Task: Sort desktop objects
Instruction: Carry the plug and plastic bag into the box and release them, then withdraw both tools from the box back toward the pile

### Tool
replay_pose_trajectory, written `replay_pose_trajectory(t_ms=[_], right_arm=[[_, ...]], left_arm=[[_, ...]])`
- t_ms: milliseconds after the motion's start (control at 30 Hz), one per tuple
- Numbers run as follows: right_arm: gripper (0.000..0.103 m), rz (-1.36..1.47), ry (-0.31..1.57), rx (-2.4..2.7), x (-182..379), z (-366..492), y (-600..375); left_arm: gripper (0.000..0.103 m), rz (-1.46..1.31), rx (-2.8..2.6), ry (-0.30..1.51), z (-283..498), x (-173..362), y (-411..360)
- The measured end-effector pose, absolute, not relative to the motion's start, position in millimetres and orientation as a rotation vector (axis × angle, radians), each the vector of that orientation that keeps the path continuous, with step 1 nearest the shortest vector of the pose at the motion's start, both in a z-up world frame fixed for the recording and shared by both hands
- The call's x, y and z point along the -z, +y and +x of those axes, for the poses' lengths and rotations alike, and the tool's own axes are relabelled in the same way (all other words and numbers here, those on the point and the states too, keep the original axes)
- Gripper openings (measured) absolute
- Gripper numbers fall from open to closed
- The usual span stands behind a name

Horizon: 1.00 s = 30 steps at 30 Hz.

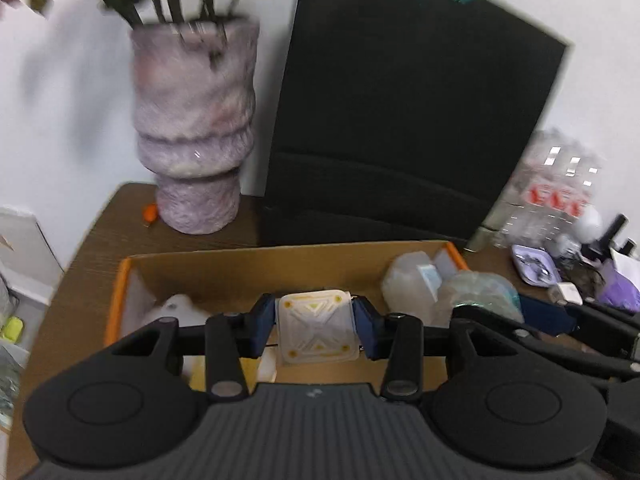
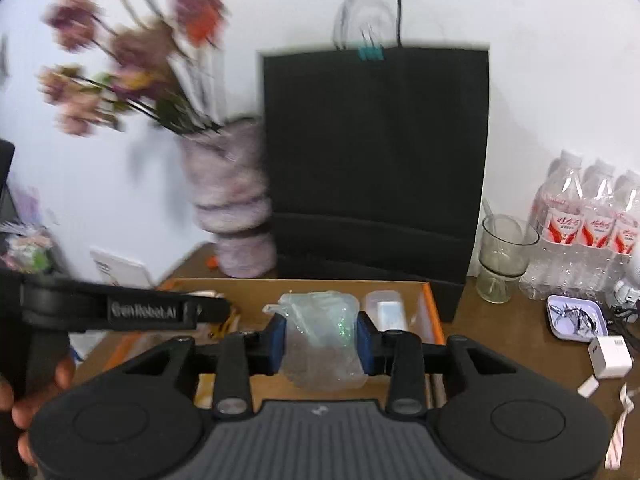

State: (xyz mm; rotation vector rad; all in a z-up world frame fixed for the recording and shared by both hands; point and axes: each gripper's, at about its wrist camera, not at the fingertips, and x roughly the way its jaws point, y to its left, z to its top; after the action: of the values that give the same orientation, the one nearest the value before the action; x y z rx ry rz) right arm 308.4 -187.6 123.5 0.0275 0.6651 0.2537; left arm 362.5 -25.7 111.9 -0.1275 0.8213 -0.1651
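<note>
Left wrist view. Left tongs (image 1: 317, 330): closed on a white square case (image 1: 317, 330) with a raised X pattern and yellow dots, blue pads pressed to both its sides. Case held above the open cardboard box (image 1: 248, 268), orange-edged, standing on the brown bench (image 1: 100, 240). Box contents: clear plastic container (image 1: 412, 284) at the right end, bubble-wrap bundle (image 1: 484, 288) beside it, white item (image 1: 176, 308) at the left end. Behind the box: mottled pink vase (image 1: 196, 136), black paper bag (image 1: 400, 120).

Right wrist view. Right tongs (image 2: 322, 344): closed on a clear plastic bag (image 2: 322, 344), crumpled, gripped on both sides. Bag held over the same box, right of centre. On the bench to the right: glass cup (image 2: 502, 258), pack of water bottles (image 2: 588, 216), lilac tray (image 2: 576, 316), white charger (image 2: 610, 356). Left edge: a hand (image 2: 36, 392) grips the other device's handle.
</note>
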Motion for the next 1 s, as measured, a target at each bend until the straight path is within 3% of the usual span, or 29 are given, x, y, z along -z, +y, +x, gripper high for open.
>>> replay_pose_trajectory(t_ms=[233,333,433,633,867,1000], right_arm=[[0.034,-0.033,0.761,-0.246,-72,378,-176],[0.038,-0.042,0.791,-0.273,-55,391,-168],[0.042,-0.077,0.790,-0.254,-48,401,-159],[0.057,-0.025,0.807,-0.247,-61,409,-160],[0.059,0.015,0.851,-0.183,-95,398,-178],[0.067,0.022,0.862,-0.174,-120,373,-188]], left_arm=[[0.045,-0.155,0.126,0.947,426,-61,-27],[0.070,-0.179,0.172,0.917,428,-61,-24],[0.072,-0.120,0.209,0.875,422,-74,-21],[0.096,-0.055,0.100,0.863,412,-96,-3],[0.103,-0.067,-0.015,0.902,382,-118,23],[0.103,-0.041,-0.032,0.887,346,-137,26]])
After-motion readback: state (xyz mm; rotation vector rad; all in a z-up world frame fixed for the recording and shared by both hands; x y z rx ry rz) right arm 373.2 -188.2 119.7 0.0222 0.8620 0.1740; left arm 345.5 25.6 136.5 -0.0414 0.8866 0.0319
